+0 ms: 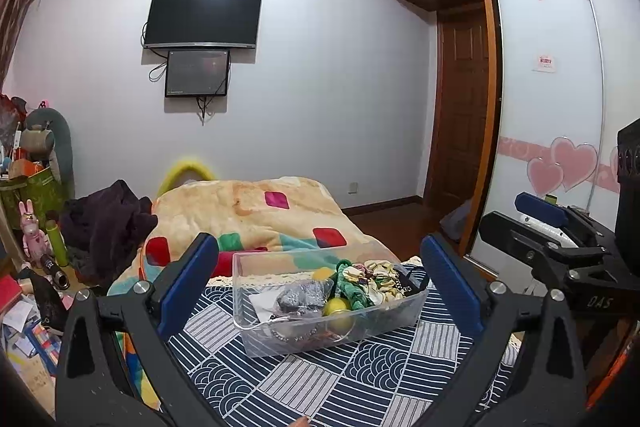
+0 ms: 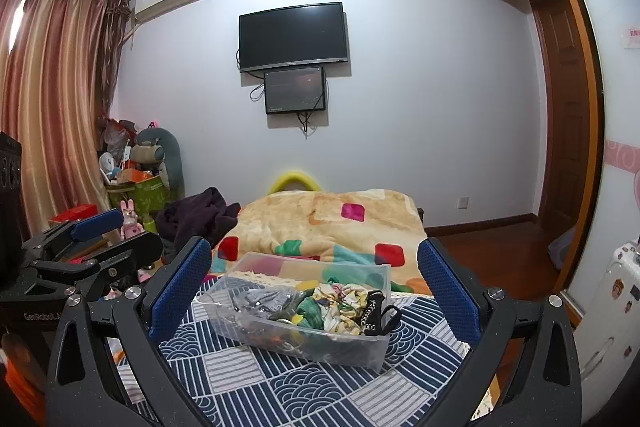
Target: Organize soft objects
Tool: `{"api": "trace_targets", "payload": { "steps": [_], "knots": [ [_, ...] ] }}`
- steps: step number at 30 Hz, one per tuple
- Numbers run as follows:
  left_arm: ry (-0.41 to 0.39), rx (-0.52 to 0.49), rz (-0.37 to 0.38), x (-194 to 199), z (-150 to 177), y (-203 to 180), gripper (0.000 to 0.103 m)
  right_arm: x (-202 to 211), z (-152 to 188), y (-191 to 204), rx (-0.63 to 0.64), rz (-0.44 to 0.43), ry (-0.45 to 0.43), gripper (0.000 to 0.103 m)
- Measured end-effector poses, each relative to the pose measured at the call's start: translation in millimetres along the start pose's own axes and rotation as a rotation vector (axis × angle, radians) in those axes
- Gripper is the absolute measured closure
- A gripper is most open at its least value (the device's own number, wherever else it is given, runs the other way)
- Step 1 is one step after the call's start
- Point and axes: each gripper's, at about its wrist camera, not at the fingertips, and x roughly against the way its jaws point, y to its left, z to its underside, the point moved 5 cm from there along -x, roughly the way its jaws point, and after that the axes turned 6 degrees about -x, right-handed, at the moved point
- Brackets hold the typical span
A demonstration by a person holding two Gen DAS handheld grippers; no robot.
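A clear bin point(image 1: 320, 319) sits on a navy patterned cloth point(image 1: 360, 379) spread over the near end of the bed, and both wrist cameras look straight at it.

In the left wrist view the left gripper point(image 1: 320, 287) is spread wide, its blue pads point(image 1: 188, 279) standing at about 9 and 3 o'clock of the bin, apart from its walls and holding nothing. The right gripper point(image 1: 540, 215) shows at 3 o'clock of this view, seen from the side; from here I cannot tell its spread.

In the right wrist view the right gripper point(image 2: 316, 291) is also wide and empty, with the bin point(image 2: 304, 307) between its fingers point(image 2: 448, 291) and touching neither. The left gripper point(image 2: 96, 231) appears at 9 o'clock of that view.

The bin holds a heap of soft things: a green scrunchie point(image 1: 348, 287) near the middle, a pale floral scrunchie point(image 1: 384, 279) at 2 o'clock of it, a grey bag point(image 1: 300, 295) at 9 o'clock, and a yellow ball point(image 1: 338, 311) against the front wall (the rest is too tangled to name). A black strap point(image 2: 380, 311) hangs over the bin's right end in the right wrist view.

Beyond the bin, at 12 o'clock, lies an orange blanket point(image 1: 248, 211) with coloured squares. A TV point(image 1: 202, 17) hangs on the far wall.
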Motion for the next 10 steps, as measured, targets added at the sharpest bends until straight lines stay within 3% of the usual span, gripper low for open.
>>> {"api": "trace_targets", "payload": {
  "steps": [10],
  "knots": [
    [0.010,0.009,0.003,-2.2,1.6,3.1,0.000,-0.1,0.1,0.7,0.001,0.000,0.002,0.000]
  ]
}}
